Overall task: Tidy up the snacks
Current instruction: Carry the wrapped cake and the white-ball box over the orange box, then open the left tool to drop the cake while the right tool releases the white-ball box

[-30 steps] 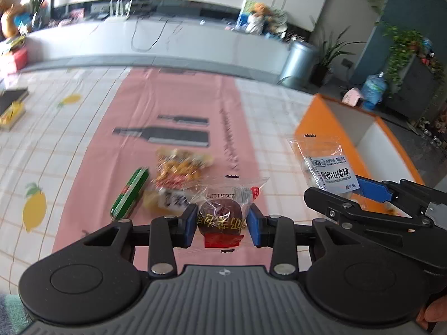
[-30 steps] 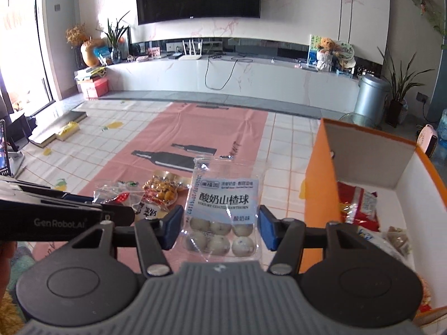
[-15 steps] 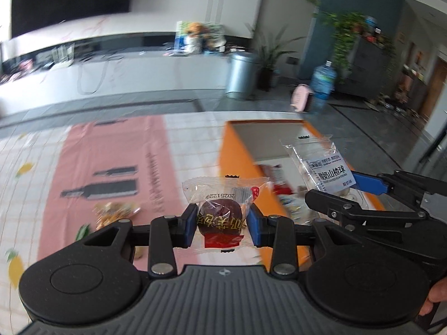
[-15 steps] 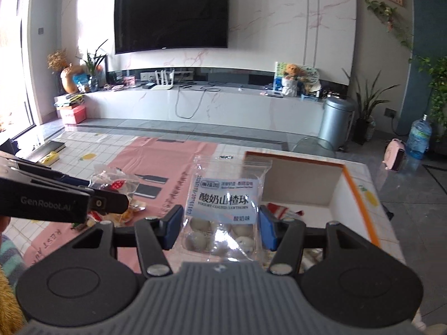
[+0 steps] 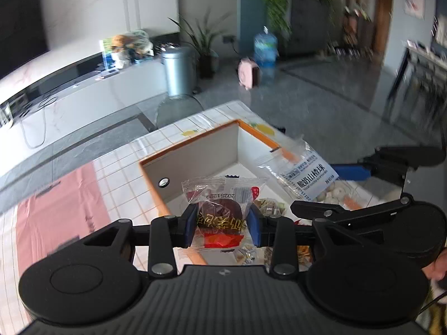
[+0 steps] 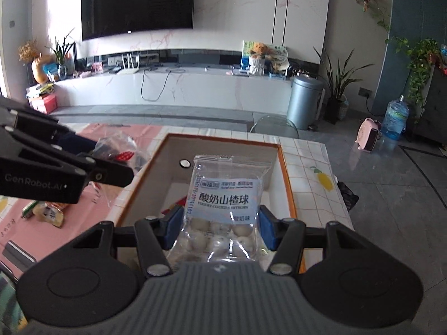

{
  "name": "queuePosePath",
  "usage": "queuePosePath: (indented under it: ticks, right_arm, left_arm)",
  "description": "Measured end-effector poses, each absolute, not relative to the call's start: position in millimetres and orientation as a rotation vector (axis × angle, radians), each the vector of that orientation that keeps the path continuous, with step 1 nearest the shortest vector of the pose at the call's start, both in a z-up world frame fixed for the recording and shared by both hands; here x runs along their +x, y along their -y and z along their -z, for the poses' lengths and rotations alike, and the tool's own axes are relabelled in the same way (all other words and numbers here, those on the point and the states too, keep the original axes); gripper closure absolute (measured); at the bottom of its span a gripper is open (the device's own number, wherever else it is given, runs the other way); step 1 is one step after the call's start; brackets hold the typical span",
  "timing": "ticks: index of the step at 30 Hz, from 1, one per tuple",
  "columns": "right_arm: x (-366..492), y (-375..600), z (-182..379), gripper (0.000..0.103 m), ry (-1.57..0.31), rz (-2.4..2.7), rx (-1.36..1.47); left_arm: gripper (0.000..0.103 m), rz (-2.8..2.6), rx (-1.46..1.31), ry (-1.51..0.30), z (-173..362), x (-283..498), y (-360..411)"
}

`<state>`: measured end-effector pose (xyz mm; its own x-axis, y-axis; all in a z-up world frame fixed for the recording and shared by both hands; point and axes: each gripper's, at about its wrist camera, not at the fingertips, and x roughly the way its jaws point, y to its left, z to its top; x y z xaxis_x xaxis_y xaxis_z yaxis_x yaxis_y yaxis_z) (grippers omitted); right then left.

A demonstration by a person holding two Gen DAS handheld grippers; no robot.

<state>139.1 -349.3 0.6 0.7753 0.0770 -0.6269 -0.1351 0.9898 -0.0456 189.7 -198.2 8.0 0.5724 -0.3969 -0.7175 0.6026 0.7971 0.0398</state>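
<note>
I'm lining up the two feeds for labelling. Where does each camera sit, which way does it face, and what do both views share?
Left wrist: on the left gripper, looking down into the orange box; own fingers clamp a dark round cake packet, right gripper alongside.
Right wrist: on the right gripper, facing the box and TV wall; own fingers clamp the hawthorn ball bag, left gripper beside it.
Shared: box, both packets, grey bin.
</note>
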Motion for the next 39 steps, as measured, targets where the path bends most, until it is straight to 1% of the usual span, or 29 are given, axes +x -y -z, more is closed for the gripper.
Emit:
queuePosePath:
  ticks: [4, 12, 20, 24, 28, 30, 32, 33, 34, 39]
  right_arm:
    - [166.1, 356.2, 15.7, 0.048, -0.729, -0.130, -0.112]
    - [215.3, 366.7, 43.1, 0.048, -0.823, -0.189, -0.188]
    - [243.2, 369.3, 56.2, 0.048, -0.877, -0.246, -0.244]
    - [248.8, 365.6, 60.1, 0.048, -0.883, -0.269, -0.270]
    - [250.4, 364.7, 63.2, 0.048, -0.888, -0.286, -0.274]
    - [252.9, 364.8, 65.2, 0.047, -0.891, -0.289, -0.281]
    - [255.4, 365.2, 67.1, 0.047, -0.894, -0.287, -0.273]
    - [257.3, 366.5, 68.0, 0.047, -0.896, -0.291, -0.261]
    - [259.4, 367.4, 69.0, 0.047, -0.903, -0.291, -0.248]
    - [268.7, 371.8, 73.8, 0.047, -0.936, -0.254, -0.189]
  left_arm:
    - [0.061, 0.676, 0.395, -0.832, 14.1, 215.3, 219.7]
    - [0.061, 0.733, 0.617, -1.002, 56.6, 255.9, 239.3]
    - [0.060, 0.847, 0.945, -1.114, 77.4, 257.4, 262.9]
    - [0.059, 0.867, 1.096, -1.147, 98.5, 257.7, 270.7]
    - [0.052, 0.859, 1.169, -1.141, 117.3, 258.2, 272.2]
    - [0.051, 0.856, 1.165, -1.134, 121.2, 259.2, 271.0]
    - [0.044, 0.869, 1.158, -1.128, 122.2, 260.5, 268.6]
    - [0.035, 0.880, 1.154, -1.122, 121.1, 260.0, 266.8]
    - [0.031, 0.889, 1.147, -1.114, 119.7, 259.4, 263.9]
    - [0.030, 0.901, 1.058, -1.081, 101.8, 257.7, 248.6]
